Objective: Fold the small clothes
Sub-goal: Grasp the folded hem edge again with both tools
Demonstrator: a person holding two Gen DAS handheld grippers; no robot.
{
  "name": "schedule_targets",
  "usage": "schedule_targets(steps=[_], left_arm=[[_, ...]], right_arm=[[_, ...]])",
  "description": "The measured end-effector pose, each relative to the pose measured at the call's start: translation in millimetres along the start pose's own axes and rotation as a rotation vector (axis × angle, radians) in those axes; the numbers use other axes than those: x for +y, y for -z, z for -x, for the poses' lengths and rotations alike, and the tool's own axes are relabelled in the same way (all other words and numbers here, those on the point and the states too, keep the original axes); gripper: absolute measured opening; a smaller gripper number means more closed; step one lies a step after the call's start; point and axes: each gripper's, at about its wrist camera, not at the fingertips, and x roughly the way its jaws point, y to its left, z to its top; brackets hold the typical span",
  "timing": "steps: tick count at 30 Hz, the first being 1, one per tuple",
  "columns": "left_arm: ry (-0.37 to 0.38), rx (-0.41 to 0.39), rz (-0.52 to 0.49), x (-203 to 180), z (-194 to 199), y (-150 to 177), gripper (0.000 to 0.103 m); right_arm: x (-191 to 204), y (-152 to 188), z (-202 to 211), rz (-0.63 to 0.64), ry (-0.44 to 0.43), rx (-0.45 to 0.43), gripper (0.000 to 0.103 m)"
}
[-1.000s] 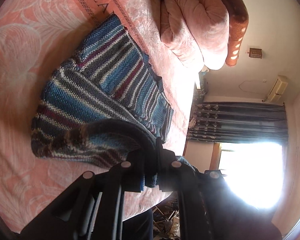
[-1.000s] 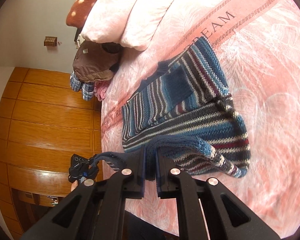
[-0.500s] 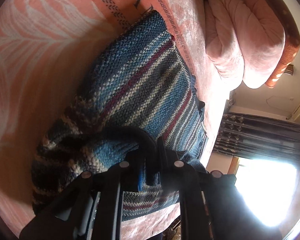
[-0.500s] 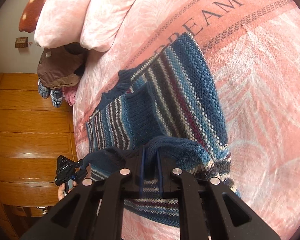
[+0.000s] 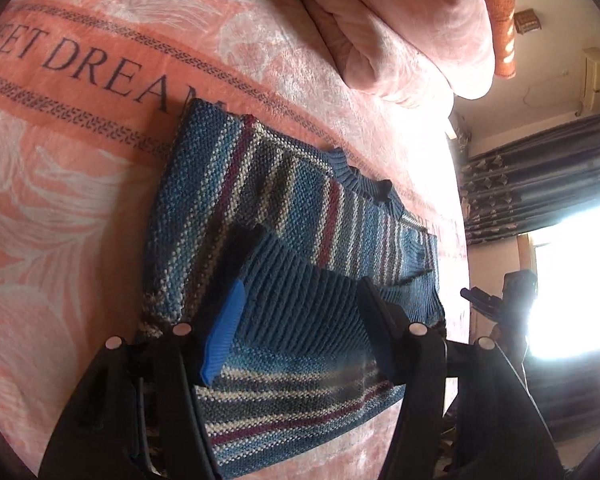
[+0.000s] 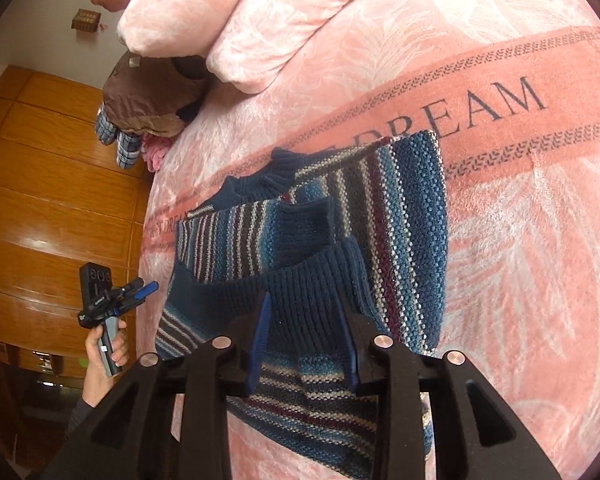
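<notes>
Lying folded on the pink "DREAM" bed blanket (image 5: 80, 208): blue striped knit sweater (image 5: 284, 216). Left gripper (image 5: 296, 320) and right gripper (image 6: 306, 320) fingers spread wide over its ribbed hem, holding nothing.

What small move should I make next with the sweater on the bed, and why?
Probably lift both grippers clear: the left gripper and right gripper are open, and the striped sweater lies folded on the pink blanket.

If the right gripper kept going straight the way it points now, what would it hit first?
Most likely the sweater: the open right gripper points at its dark ribbed hem band, which fills the gap between the fingers. Depth is unclear, so how far off it is can't be told.
</notes>
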Motion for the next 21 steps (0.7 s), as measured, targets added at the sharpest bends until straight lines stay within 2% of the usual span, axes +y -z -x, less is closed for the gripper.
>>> schedule_targets(steps=[2,3,9,11,13,14,19,21], left_arm=[[-0.065,0.026,-0.027,4,-13,-4,0.057],[-0.075,0.037,-0.032,8,-18,-5,0.057],[-0.05,0.107,-0.049,16,-38,-11,0.056],[-0.048,0.124,-0.064,14,-41,-10,0.047],[-0.062,0.138,-0.084,11,-45,-8,0.013],[-0.071,0.141,-0.09,11,-46,-8,0.009],[-0.067,0.119,-0.101,9,-42,-5,0.009],[-0.064,0.115,-0.111,7,-42,-4,0.009]], right_arm=[[-3,-2,-13,0.024,0.027,0.026,0.033],[-6,-3,-19,0.029,0.042,0.035,0.033],[-22,-2,-39,0.049,0.068,0.085,0.033],[-24,-2,-40,0.061,0.066,0.091,0.033],[-22,-1,-38,0.083,0.082,0.085,0.033],[-21,0,-38,0.099,0.088,0.085,0.033],[-14,6,-38,0.137,0.151,0.076,0.033],[-18,7,-36,0.125,0.148,0.074,0.033]])
